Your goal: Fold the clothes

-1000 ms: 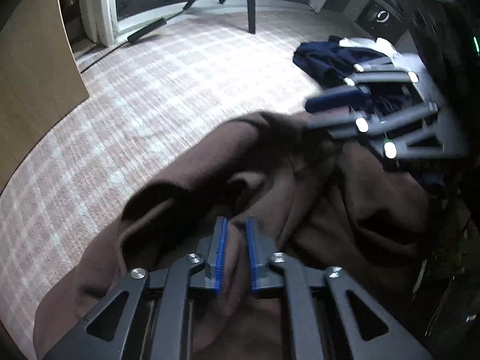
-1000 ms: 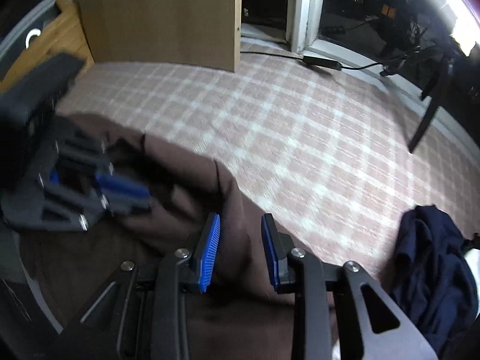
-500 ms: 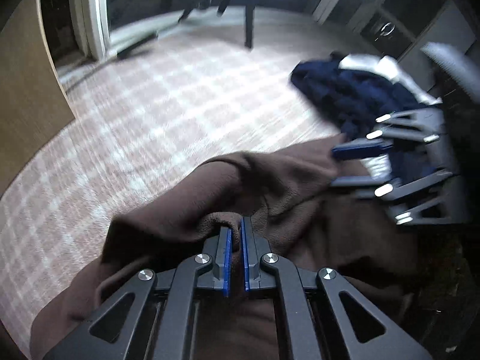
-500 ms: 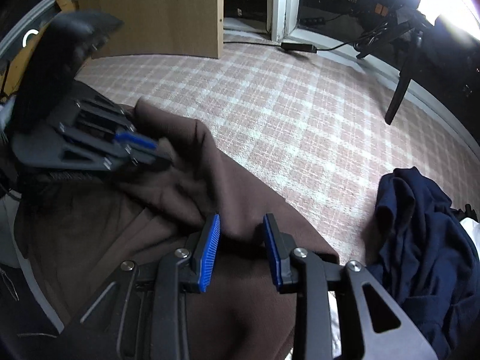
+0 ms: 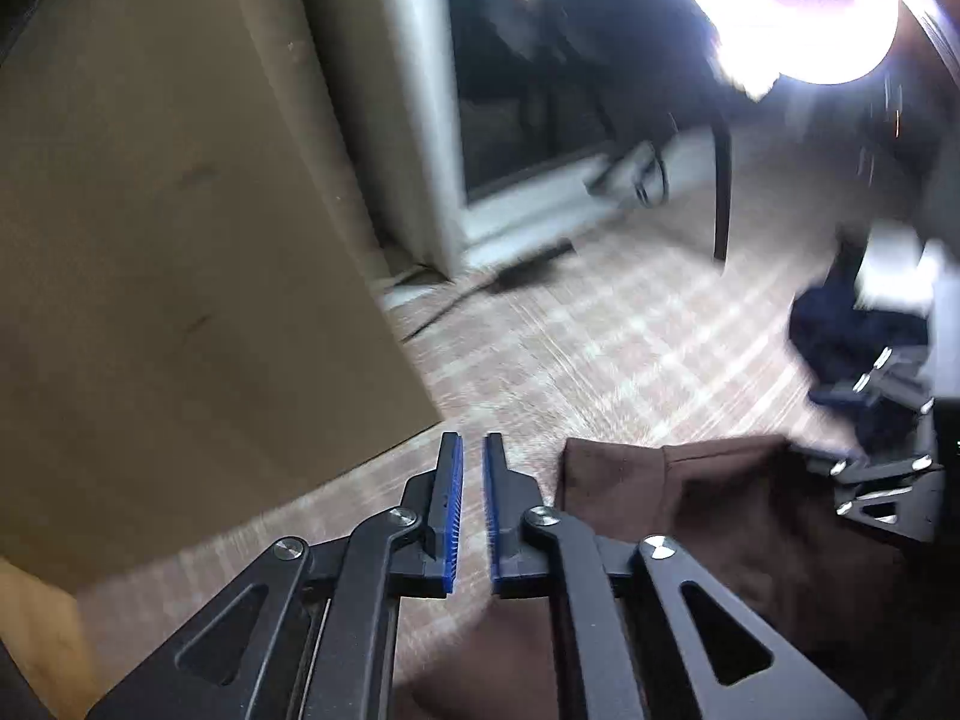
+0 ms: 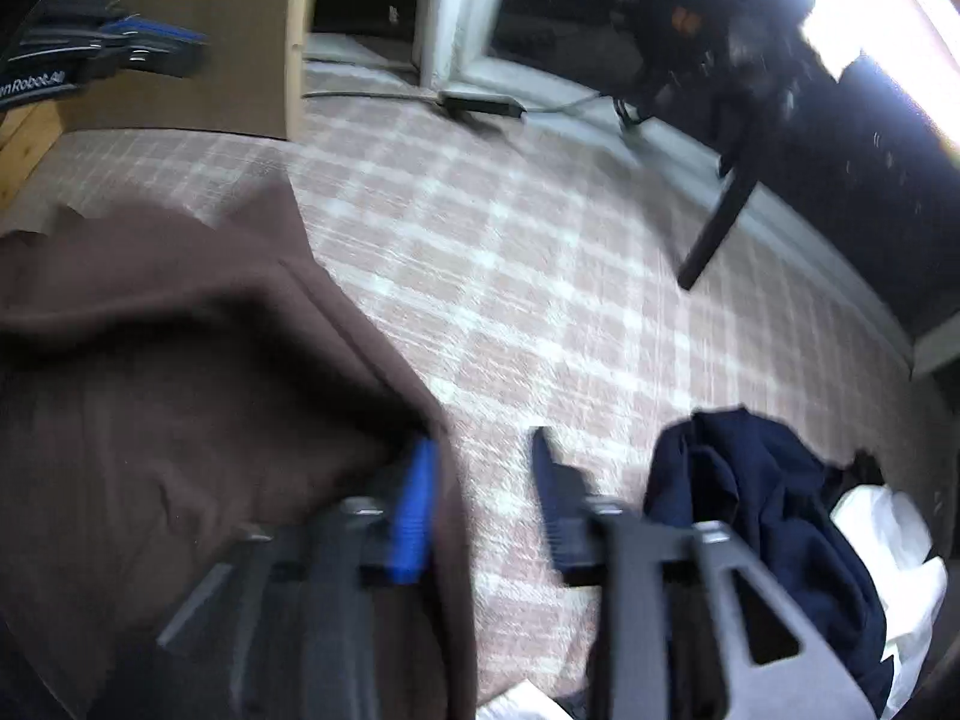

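Note:
A brown garment [image 6: 180,390] lies bunched on the plaid carpet [image 6: 540,270]. In the left wrist view it shows low and to the right [image 5: 720,540]. My left gripper [image 5: 473,510] is raised above the carpet, its blue pads almost together, and only floor shows through the slit. From the right wrist it appears at the top left [image 6: 192,51], apart from the cloth. My right gripper [image 6: 480,480] stands open and blurred. The garment's right edge drapes against the left of its fingers [image 6: 414,516]. Carpet fills the gap between them.
A navy garment [image 6: 750,510] and a white one [image 6: 888,540] are heaped at the right. A wooden panel [image 5: 180,240] stands at the left. A dark chair leg [image 6: 720,216] and a power strip [image 6: 480,102] lie near the window frame.
My left gripper, pinched on a brown fold half a second ago, has lifted and swung left off the cloth. The right gripper slid to the garment's right edge and stays open.

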Demonstrator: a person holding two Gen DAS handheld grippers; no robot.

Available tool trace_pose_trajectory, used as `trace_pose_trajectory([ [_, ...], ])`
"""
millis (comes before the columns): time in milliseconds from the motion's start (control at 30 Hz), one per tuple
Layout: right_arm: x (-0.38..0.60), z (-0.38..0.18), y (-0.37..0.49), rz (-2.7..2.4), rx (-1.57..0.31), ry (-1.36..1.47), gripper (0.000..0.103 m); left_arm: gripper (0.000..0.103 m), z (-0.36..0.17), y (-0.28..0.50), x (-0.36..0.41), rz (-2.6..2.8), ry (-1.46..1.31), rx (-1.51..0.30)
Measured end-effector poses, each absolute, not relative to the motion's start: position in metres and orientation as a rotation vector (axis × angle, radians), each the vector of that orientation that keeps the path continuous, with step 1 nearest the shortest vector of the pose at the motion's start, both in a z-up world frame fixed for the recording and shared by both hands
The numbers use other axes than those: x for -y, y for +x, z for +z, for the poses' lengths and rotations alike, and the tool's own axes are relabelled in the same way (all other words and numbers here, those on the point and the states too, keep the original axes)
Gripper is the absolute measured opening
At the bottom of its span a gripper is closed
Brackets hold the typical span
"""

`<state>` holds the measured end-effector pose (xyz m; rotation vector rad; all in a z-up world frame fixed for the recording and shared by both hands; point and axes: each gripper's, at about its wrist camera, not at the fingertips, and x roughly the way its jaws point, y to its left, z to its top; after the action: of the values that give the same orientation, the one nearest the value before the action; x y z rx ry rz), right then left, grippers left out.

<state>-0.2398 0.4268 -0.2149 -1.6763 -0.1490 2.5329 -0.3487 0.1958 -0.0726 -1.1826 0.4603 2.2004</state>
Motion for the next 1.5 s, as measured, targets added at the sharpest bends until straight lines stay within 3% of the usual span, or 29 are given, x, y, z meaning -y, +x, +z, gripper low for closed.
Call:
trace_pose_trajectory([
  [33, -0.429, -0.214, -0.237, 2.554, 0.135, -1.687, 0.040, 0.015, -0.068, -0.353, -0.177, 2.209, -1.194, -0.401],
  [100, -0.430, -0.216, -0.231, 2.589, 0.137, -1.719, 0.053, 0.033, -0.061, -0.340, -0.136, 2.202, -1.179, -0.396],
  [133, -0.431, -0.218, -0.229, 2.601, 0.137, -1.736, 0.057, 0.035, -0.063, -0.333, -0.117, 2.204, -1.194, -0.414],
  [333, -0.435, -0.241, -0.238, 2.582, -0.013, -1.827, 0.057, 0.035, -0.113, -0.316, -0.029, 2.139, -1.480, -0.420],
  [467, -0.439, -0.248, -0.250, 2.589, -0.098, -1.850, 0.057, 0.036, -0.129, -0.313, -0.028, 2.083, -1.516, -0.336],
  [533, -0.440, -0.251, -0.255, 2.591, -0.118, -1.857, 0.057, 0.041, -0.128, -0.311, -0.040, 2.060, -1.482, -0.356],
  [567, -0.440, -0.252, -0.257, 2.593, -0.128, -1.861, 0.057, 0.041, -0.133, -0.312, -0.048, 2.049, -1.485, -0.396],
  [667, -0.436, -0.255, -0.258, 2.615, -0.099, -1.861, 0.057, 0.005, -0.130, -0.313, -0.051, 2.080, -1.458, -0.417],
  [700, -0.434, -0.255, -0.257, 2.627, -0.086, -1.859, 0.056, 0.005, -0.126, -0.313, -0.049, 2.101, -1.444, -0.409],
  [733, -0.433, -0.254, -0.256, 2.640, -0.091, -1.865, 0.039, 0.005, -0.122, -0.313, -0.047, 2.121, -1.429, -0.400],
  [767, -0.432, -0.253, -0.254, 2.658, -0.115, -1.877, 0.008, 0.005, -0.118, -0.312, -0.045, 2.141, -1.414, -0.392],
  [867, -0.432, -0.248, -0.249, 2.678, -0.148, -1.869, 0.006, 0.006, -0.116, -0.317, -0.028, 2.204, -1.442, -0.341],
  [900, -0.432, -0.247, -0.247, 2.682, -0.156, -1.863, 0.006, 0.008, -0.121, -0.321, -0.016, 2.223, -1.494, -0.312],
  [1000, -0.432, -0.243, -0.242, 2.684, -0.161, -1.850, 0.013, 0.017, -0.136, -0.318, -0.021, 2.189, -1.566, -0.476],
  [1033, -0.429, -0.243, -0.243, 2.664, -0.121, -1.858, 0.029, 0.017, -0.132, -0.316, -0.028, 2.190, -1.538, -0.524],
  [1067, -0.426, -0.243, -0.244, 2.644, -0.080, -1.866, 0.048, 0.027, -0.125, -0.314, -0.035, 2.191, -1.497, -0.538],
  [1100, -0.425, -0.243, -0.244, 2.640, -0.063, -1.868, 0.053, 0.046, -0.118, -0.314, -0.041, 2.178, -1.455, -0.526],
  [1167, -0.427, -0.244, -0.246, 2.656, -0.108, -1.877, 0.055, 0.066, -0.111, -0.317, -0.054, 2.139, -1.403, -0.507],
  [1233, -0.426, -0.236, -0.240, 2.677, -0.125, -1.847, 0.055, 0.055, -0.125, -0.321, -0.067, 2.079, -1.445, -0.563],
  [1267, -0.424, -0.230, -0.235, 2.690, -0.127, -1.822, 0.053, 0.013, -0.134, -0.322, -0.072, 2.043, -1.485, -0.597],
  [1300, -0.423, -0.223, -0.230, 2.702, -0.129, -1.797, 0.048, 0.004, -0.142, -0.323, -0.077, 2.009, -1.522, -0.627],
  [1333, -0.422, -0.217, -0.225, 2.715, -0.131, -1.772, 0.014, 0.004, -0.143, -0.319, -0.075, 2.021, -1.536, -0.607],
  [1367, -0.421, -0.210, -0.220, 2.727, -0.133, -1.747, 0.005, 0.004, -0.136, -0.313, -0.073, 2.033, -1.518, -0.569],
  [1500, -0.416, -0.184, -0.201, 2.773, -0.140, -1.644, 0.005, 0.004, -0.072, -0.277, -0.047, 2.137, -1.383, -0.388],
])
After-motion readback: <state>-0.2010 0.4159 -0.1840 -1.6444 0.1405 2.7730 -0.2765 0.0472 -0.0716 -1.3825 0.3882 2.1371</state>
